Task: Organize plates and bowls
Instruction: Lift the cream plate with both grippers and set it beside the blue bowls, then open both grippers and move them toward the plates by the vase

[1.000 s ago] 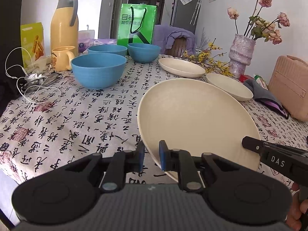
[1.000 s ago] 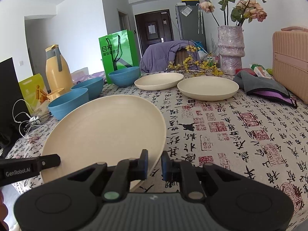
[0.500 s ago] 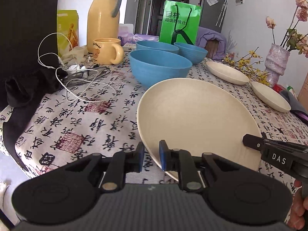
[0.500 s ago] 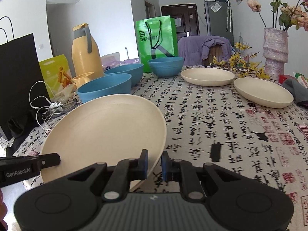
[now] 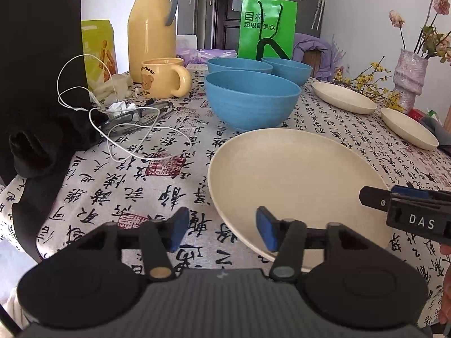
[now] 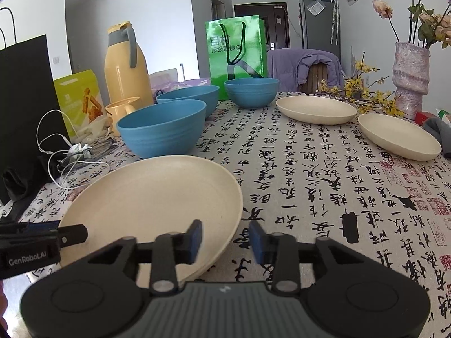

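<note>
A large cream plate lies flat on the printed tablecloth near the front edge; it also shows in the right wrist view. My left gripper is open at its near left rim. My right gripper is open at its near right rim. Neither holds it. Three blue bowls stand behind: a near one, and two farther. Two smaller cream plates lie at the back right.
A yellow thermos, a yellow mug, white cables and a black bag crowd the left side. A green bag stands at the back. A vase with flowers stands at the right.
Both grippers carried the big plate leftward toward the near blue bowl, set it flat on the cloth, and opened, letting go of its rim.
</note>
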